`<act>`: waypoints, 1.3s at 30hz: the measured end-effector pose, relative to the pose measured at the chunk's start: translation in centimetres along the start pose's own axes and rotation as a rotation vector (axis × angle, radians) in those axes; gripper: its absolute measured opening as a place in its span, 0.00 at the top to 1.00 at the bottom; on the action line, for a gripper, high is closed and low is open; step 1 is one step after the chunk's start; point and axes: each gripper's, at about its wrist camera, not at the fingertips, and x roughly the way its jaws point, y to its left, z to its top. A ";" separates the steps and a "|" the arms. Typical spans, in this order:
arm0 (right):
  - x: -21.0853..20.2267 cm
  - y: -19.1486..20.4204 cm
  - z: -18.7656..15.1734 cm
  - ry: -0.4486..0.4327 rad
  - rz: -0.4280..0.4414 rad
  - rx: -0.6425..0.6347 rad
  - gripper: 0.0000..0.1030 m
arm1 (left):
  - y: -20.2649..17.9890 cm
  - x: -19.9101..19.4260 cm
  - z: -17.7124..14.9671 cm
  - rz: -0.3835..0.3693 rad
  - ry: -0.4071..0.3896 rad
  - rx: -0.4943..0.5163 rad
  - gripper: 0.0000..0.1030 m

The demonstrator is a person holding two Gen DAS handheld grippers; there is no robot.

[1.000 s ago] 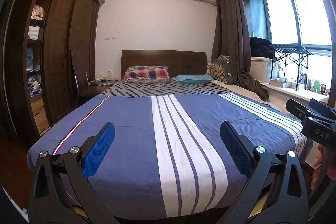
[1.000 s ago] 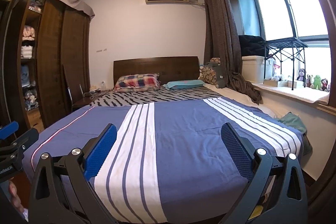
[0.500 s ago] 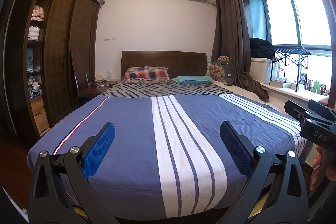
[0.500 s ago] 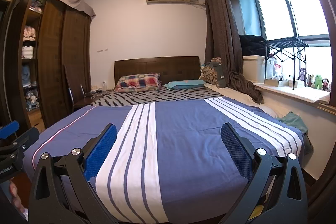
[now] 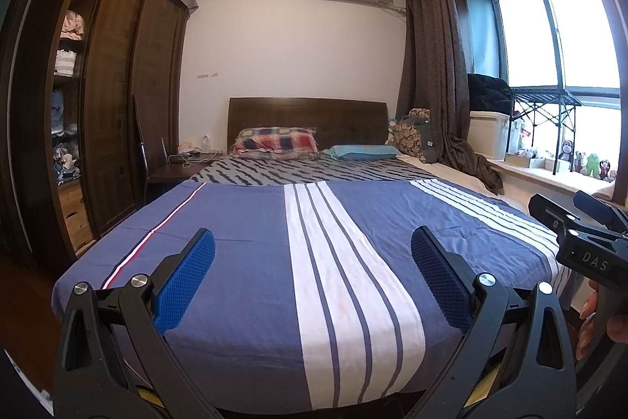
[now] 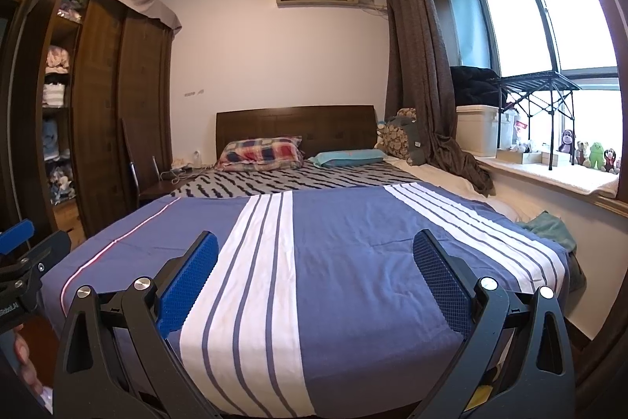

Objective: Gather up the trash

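**Trash: none discernible at the foot of the bed**

Trash cannot be made out in either view. Left gripper [image 5: 312, 277] and right gripper [image 6: 316, 279] are held side by side above the foot of the bed [image 5: 243, 222], jaws spread wide, empty. The blue striped cover [image 6: 353, 262] lies flat; pillows [image 5: 274, 142] rest against the headboard [image 6: 294, 122].

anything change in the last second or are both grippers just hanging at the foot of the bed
Almost nothing changed. The left gripper and right gripper are both open and empty as before, held over the foot of the striped bedspread; the views drifted only very slightly. Nothing was taken hold of or let go, and no trash shows on the bed.
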 end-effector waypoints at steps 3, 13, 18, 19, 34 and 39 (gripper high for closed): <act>-0.1 0.0 0.0 -0.002 0.002 -0.002 0.03 | -0.1 0.0 0.0 -0.003 0.003 0.002 0.08; -0.2 0.1 0.3 -0.006 0.004 -0.002 0.03 | 0.0 -0.3 0.2 -0.002 -0.004 -0.001 0.08; -0.1 0.1 0.4 -0.005 0.002 -0.002 0.03 | 0.0 -0.3 0.1 -0.002 -0.003 -0.001 0.08; -0.1 0.2 0.4 -0.004 0.001 -0.001 0.03 | 0.0 -0.3 0.1 -0.001 -0.002 -0.001 0.08; 0.5 0.2 0.0 0.017 -0.003 0.000 0.03 | 0.4 0.3 0.1 0.013 0.019 -0.009 0.08; 0.7 0.2 0.0 0.020 -0.009 0.003 0.03 | 0.9 0.9 -0.1 0.041 0.054 -0.023 0.08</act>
